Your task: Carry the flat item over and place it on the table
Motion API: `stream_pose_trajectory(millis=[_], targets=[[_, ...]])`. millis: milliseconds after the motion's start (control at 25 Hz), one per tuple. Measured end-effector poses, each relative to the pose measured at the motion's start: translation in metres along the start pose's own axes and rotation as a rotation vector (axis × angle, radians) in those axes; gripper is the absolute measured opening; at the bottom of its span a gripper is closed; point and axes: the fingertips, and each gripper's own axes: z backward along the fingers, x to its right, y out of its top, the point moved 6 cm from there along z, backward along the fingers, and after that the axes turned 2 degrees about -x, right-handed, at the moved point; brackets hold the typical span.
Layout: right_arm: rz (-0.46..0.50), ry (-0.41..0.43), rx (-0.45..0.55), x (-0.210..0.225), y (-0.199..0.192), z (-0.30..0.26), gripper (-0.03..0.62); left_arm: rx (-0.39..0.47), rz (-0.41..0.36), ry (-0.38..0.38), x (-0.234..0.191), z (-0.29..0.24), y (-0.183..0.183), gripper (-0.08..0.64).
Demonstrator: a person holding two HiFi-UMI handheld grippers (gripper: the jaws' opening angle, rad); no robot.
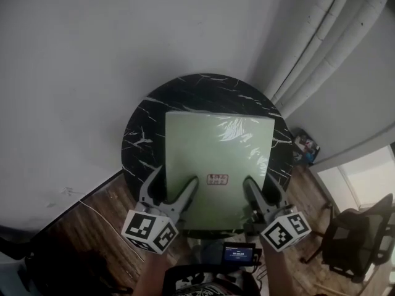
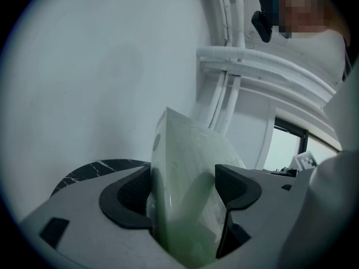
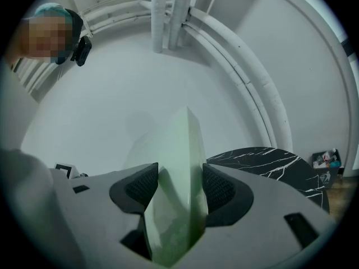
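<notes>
A flat pale green box (image 1: 216, 159) wrapped in shiny film, with a small red label near its front edge, hangs over the round black marble table (image 1: 139, 134). My left gripper (image 1: 176, 187) is shut on the box's near left edge, and my right gripper (image 1: 258, 189) is shut on its near right edge. In the left gripper view the green box (image 2: 188, 195) stands edge-on between the dark pads (image 2: 238, 186). The right gripper view shows the same box (image 3: 176, 189) clamped between the pads (image 3: 137, 189), with the marble table (image 3: 263, 158) to the right.
White walls close in behind the table, with white pipes (image 1: 321, 42) running down the corner. A wood floor (image 1: 86, 227) lies around the table. A dark office chair (image 1: 355, 233) stands at the lower right, and a small bin of items (image 1: 305, 145) sits by the wall.
</notes>
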Motion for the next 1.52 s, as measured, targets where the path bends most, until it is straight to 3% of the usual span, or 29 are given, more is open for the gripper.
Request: stream_pose_trajectory(millis=[920,1520], targets=[[-0.053,-0.039,-0.219,0.064,-0.077,-0.046,0.227,-0.177,0.087,0.066,-0.045,-0.050,-0.089,0.370],[-0.083,-0.045,-0.325,0.103,-0.107,-0.072,0.227,-0.255,0.117,0.102,-0.064,-0.083,-0.125,0.370]])
